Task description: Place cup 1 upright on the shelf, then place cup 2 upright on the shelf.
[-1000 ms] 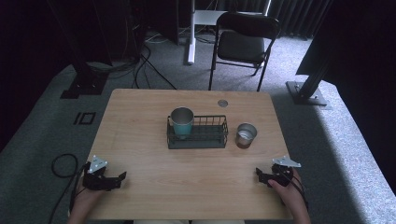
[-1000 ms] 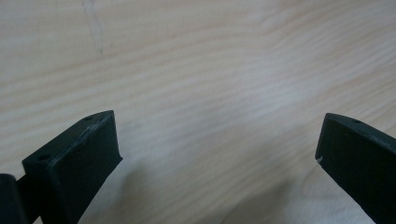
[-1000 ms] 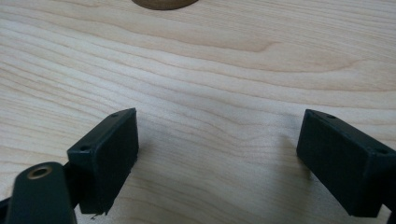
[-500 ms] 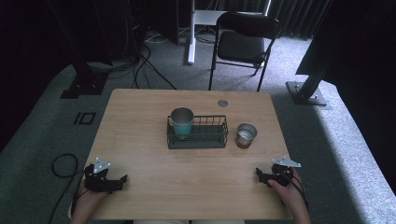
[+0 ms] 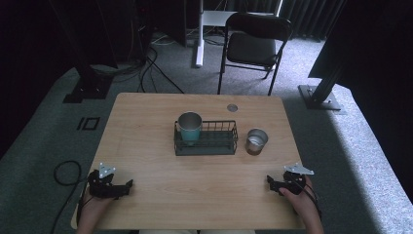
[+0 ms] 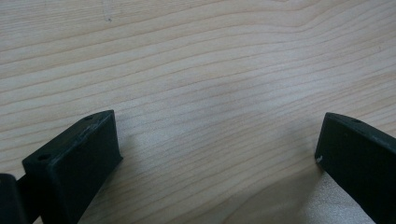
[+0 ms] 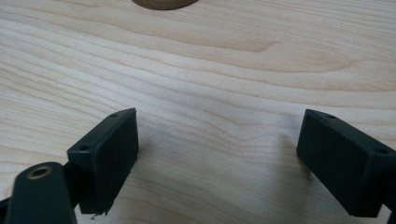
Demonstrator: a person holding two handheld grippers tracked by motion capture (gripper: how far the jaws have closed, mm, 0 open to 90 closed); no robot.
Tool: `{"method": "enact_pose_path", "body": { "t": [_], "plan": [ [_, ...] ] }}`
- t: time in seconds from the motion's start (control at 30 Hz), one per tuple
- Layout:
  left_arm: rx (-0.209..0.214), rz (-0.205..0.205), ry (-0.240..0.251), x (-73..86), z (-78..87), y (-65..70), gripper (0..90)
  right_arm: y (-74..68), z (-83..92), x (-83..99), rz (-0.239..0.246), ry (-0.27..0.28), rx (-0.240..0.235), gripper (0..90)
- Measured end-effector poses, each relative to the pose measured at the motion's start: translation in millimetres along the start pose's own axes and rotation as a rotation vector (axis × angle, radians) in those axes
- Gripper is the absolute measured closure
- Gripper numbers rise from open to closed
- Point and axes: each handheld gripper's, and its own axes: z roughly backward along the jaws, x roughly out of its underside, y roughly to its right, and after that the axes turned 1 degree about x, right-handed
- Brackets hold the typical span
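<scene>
Tongs spread wide and empty, left (image 5: 127,185) and right (image 5: 269,181), low on counter (image 5: 146,122); well apart from teal cup (image 5: 190,126) in wire basket (image 5: 207,145); risks tipping steel cup (image 5: 256,141) nearby.

left tongs (image 5: 127,185) low, jaws spread wide, right tongs (image 5: 269,181) low, jaws wide apart, both hand-held

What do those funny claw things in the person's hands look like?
Each hand holds a black gripper. The left gripper and the right gripper each carry a grey three-cornered plate on top, with small dark dots near its corners. Up close, the fingers are chunky black blocks with little holes. A black cable loops away from the left one.
</scene>
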Motion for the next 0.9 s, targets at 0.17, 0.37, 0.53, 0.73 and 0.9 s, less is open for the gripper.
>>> {"method": "enact_pose_path", "body": {
  "t": [0.17, 0.37, 0.53, 0.73, 0.9],
  "plan": [
    [-0.004, 0.003, -0.002, 0.6, 0.7, 0.5, 0.4, 0.0, 0.0, 0.0, 0.0, 0.0, 0.0, 12.5],
    [-0.005, 0.006, 0.0, 0.6, 0.6, 0.6, 0.4, -0.1, -0.1, 0.0, 0.001, -0.001, -0.001, 12.3],
    [-0.008, 0.009, 0.001, 0.6, 0.5, 0.2, 0.4, 0.0, -0.1, -0.1, 0.001, -0.001, -0.001, 12.2],
    [-0.001, 0.001, 0.001, 0.4, 0.3, -0.7, 0.4, 0.0, -0.1, -0.2, 0.001, -0.003, -0.002, 12.0],
    [0.0, 0.0, 0.002, 0.5, 0.3, -0.7, 0.4, -0.1, -0.1, -0.2, 0.002, -0.003, -0.002, 12.0]
  ]
}}
